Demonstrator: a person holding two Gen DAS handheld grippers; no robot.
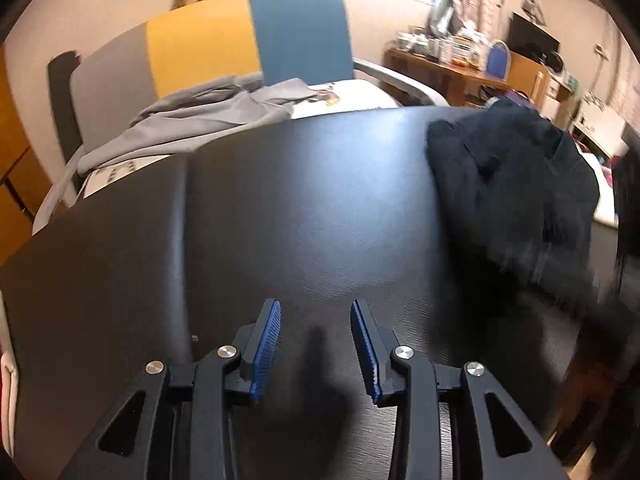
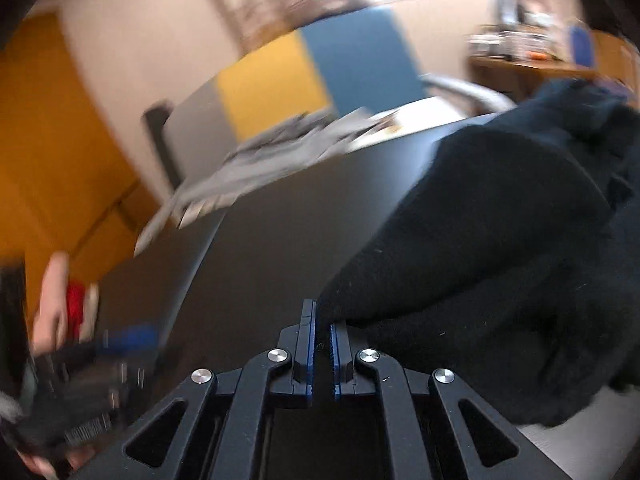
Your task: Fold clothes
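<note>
A black garment (image 1: 512, 176) lies bunched on the right side of the black table (image 1: 280, 208). In the right wrist view the same garment (image 2: 500, 220) fills the right half, and a corner of it runs down to my right gripper (image 2: 322, 320). That gripper is shut, with a thin edge of the black cloth pinched between its blue pads. My left gripper (image 1: 316, 308) hovers over bare table to the left of the garment, open, with nothing between its fingers. It shows again as a blur (image 2: 128, 338) at the lower left of the right wrist view, held by a hand (image 2: 52, 300).
A grey garment (image 1: 192, 120) lies on a seat behind the table's far left edge, in front of a grey, yellow and blue backrest (image 1: 248, 48). A cluttered wooden desk (image 1: 452, 68) stands at the back right. The table has a seam (image 1: 188, 200) on its left.
</note>
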